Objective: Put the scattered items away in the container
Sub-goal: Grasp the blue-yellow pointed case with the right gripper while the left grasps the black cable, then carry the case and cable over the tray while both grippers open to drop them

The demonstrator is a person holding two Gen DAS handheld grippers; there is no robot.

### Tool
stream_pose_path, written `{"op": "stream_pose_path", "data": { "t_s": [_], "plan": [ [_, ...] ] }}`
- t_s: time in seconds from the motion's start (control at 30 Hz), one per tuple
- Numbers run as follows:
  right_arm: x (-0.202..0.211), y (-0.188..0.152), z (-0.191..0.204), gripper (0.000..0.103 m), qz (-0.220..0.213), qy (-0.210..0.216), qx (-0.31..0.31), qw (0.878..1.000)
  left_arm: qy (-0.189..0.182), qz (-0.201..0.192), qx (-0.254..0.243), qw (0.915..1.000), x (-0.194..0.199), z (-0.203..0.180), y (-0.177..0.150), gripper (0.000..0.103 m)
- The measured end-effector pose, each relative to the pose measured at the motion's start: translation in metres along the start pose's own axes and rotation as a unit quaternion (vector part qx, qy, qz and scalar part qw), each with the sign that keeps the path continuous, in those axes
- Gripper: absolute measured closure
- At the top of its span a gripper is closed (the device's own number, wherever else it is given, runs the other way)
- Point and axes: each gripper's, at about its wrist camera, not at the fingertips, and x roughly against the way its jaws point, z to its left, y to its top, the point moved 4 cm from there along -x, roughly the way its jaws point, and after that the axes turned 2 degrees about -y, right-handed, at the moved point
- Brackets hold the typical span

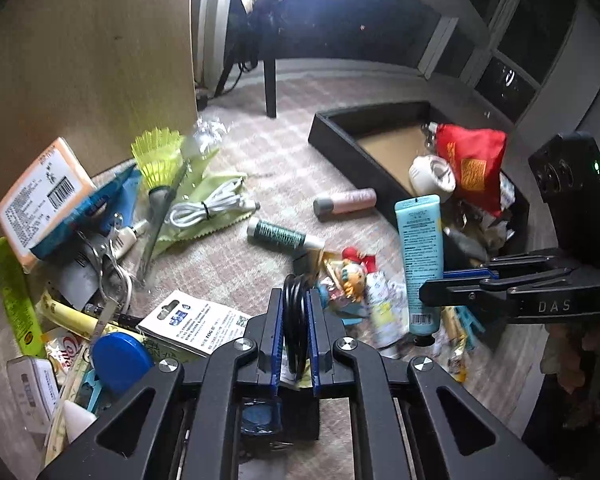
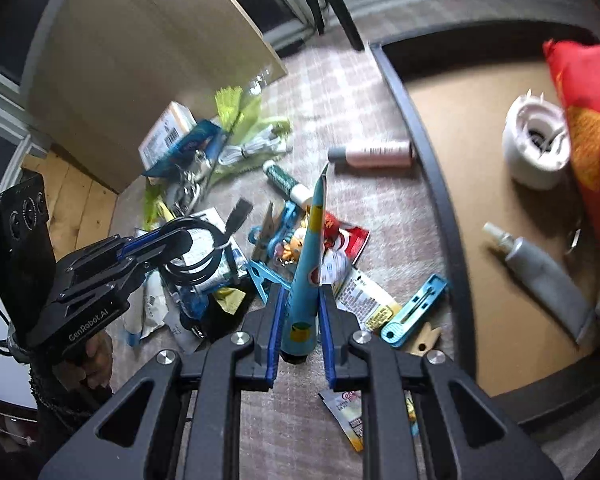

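Already both grippers grip something. At the lower centre of the left wrist view, the left gripper (image 1: 296, 336) clamps a coiled black cable (image 1: 294, 320): light and floppy, best pinched across the bundle. The right gripper (image 2: 302, 328) squeezes a soft, light pale-blue plastic tube (image 2: 312, 264) near its cap, likely slippery. Upper right lies the dark rectangular tray (image 2: 432, 184).

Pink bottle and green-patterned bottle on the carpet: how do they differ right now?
The pink bottle is pale pink with a grey cap; the green-patterned bottle is dark green with a white end. The pink bottle lies right beside the wall of the black container; the green-patterned bottle lies farther from it, nearer the clutter. Both lie on their sides on the carpet, outside the container, neither in a claw.
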Motion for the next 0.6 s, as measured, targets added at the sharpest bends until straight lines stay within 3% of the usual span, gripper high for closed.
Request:
{"op": "stream_pose_path", "data": {
  "t_s": [0.37, 0.6],
  "plan": [
    [0.061, 0.007, -0.005, 0.086, -0.064, 0.011, 0.024, 0.998, 0.027, -0.031, -0.015, 0.999, 0.03, -0.033, 0.015, 0.094],
    [0.115, 0.023, -0.041, 0.086, -0.106, -0.007, 0.028, 0.994, 0.023, -0.062, -0.018, 0.9977, 0.031, -0.075, 0.05, 0.094]
  ]
}}
